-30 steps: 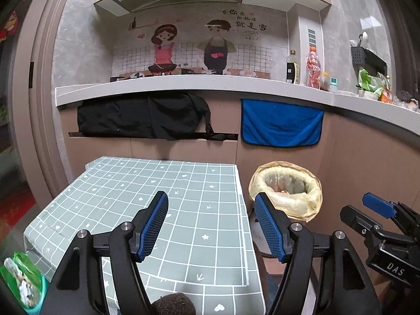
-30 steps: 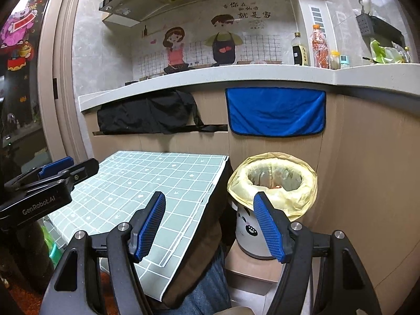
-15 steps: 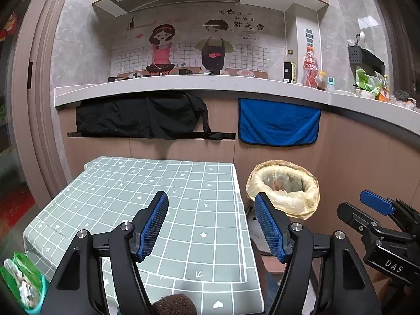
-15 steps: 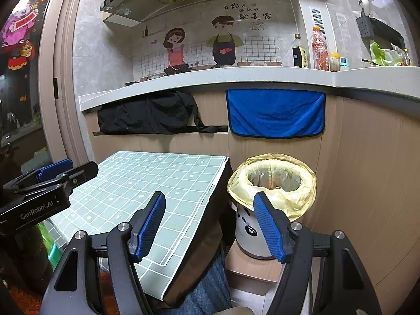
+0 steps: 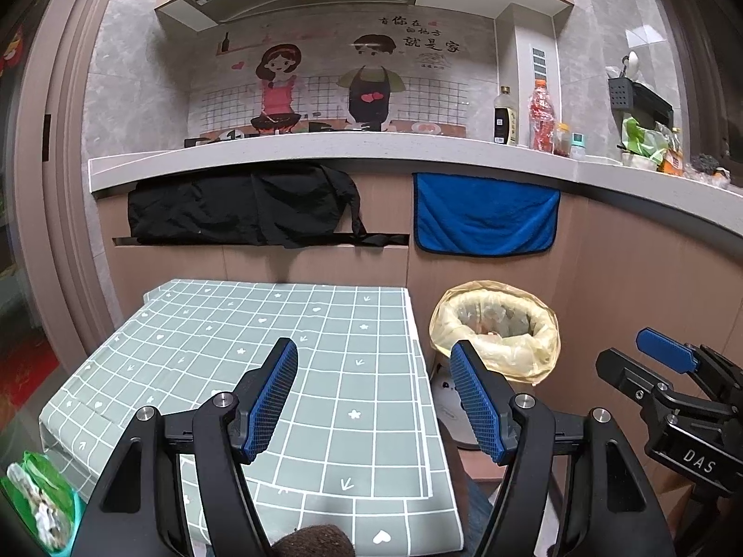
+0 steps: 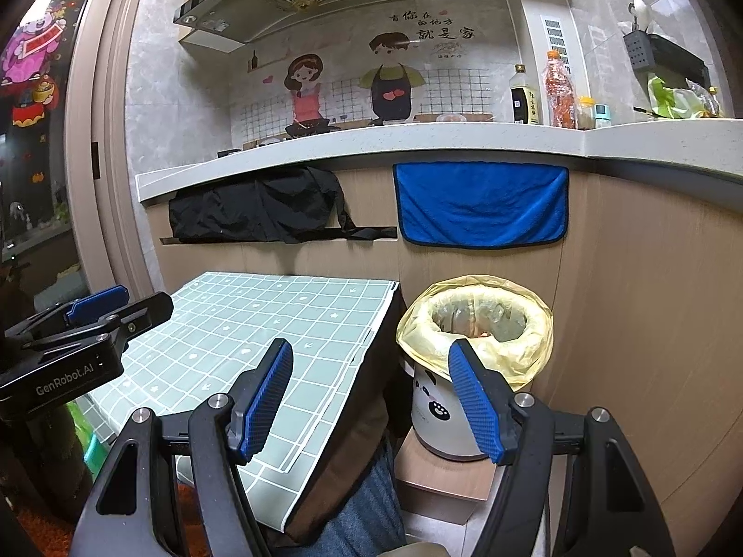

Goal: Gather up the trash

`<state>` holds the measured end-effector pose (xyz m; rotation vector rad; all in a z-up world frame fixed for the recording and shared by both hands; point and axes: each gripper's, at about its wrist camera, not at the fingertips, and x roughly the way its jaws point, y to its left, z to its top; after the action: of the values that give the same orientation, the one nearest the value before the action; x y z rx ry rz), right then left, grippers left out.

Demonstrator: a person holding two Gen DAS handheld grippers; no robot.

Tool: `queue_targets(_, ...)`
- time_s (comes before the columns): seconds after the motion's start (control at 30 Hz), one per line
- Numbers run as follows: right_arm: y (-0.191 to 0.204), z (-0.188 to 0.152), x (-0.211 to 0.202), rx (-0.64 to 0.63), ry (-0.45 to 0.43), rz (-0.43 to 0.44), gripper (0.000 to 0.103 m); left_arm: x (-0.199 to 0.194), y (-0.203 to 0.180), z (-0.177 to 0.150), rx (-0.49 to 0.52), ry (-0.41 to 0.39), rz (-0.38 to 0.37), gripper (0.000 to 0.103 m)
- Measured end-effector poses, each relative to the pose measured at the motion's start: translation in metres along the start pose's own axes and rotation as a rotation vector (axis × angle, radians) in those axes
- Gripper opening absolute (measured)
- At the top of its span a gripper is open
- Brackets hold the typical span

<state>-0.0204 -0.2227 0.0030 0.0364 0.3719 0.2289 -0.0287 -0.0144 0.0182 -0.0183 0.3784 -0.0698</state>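
Left gripper (image 5: 374, 366) jaws wide and empty above the green checked table (image 5: 297, 325), right gripper (image 6: 371, 366) jaws wide and empty, yellow-lined trash bin (image 6: 476, 320) right of the table, below a blue towel (image 6: 480, 204)

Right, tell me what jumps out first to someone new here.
The green checked table fills the middle, with both open grippers, left gripper and right gripper, hanging over it holding nothing. Right of the table stands a bin lined with a yellow bag. A blue towel hangs below the counter.
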Motion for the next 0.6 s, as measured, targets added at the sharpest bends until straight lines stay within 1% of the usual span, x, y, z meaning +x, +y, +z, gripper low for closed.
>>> queue_targets(0.6, -0.0030, -0.0005, -0.0028, 0.006, -0.007, -0.010, 0.067, 0.0045, -0.0027, -0.0025, 0.013, 0.017, -0.028, 0.069)
